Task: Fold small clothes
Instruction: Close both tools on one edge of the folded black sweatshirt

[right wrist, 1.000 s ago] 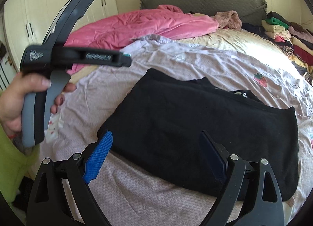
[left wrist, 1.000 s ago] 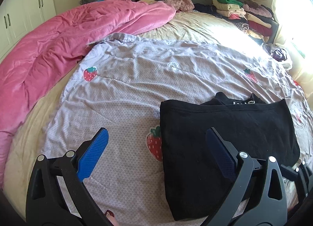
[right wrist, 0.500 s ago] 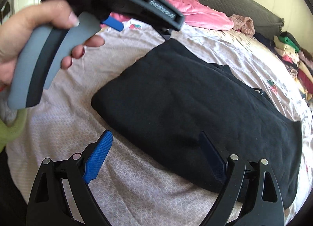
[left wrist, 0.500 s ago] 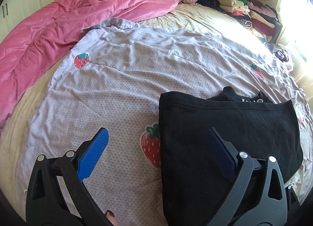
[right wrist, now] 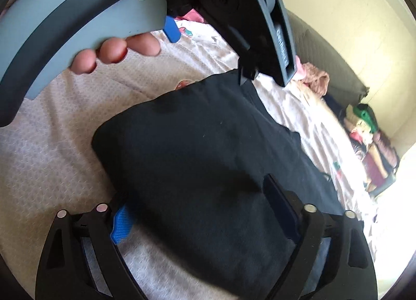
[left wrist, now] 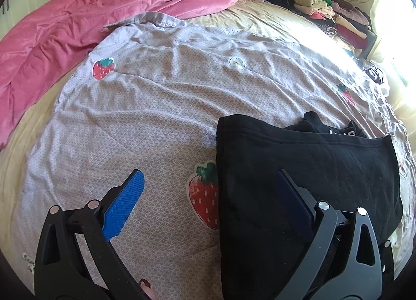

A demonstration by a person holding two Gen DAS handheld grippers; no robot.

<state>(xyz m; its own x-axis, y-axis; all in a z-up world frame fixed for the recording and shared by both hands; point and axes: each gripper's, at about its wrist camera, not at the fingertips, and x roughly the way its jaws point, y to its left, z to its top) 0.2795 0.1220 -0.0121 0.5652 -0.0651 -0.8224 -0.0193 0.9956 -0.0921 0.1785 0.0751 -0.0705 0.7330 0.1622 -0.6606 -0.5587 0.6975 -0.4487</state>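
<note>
Both grippers, left gripper [left wrist: 208,188] spread and right gripper [right wrist: 197,198] closing, straddle edges of one black garment [left wrist: 299,170].

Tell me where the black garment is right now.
In the left wrist view, the black garment lies folded at lower right on the strawberry sheet, beside a printed strawberry.

The left gripper [left wrist: 210,190] hangs over the bed with its jaws wide apart — the blue pad [left wrist: 123,205] above the strawberry-print sheet [left wrist: 156,107], the other finger over the folded black garment [left wrist: 306,170]. Nothing sits between the pads but the garment's left edge. A pink blanket [left wrist: 85,19] lies bunched at the far left — stacked clothes [left wrist: 335,14] far right.
</note>
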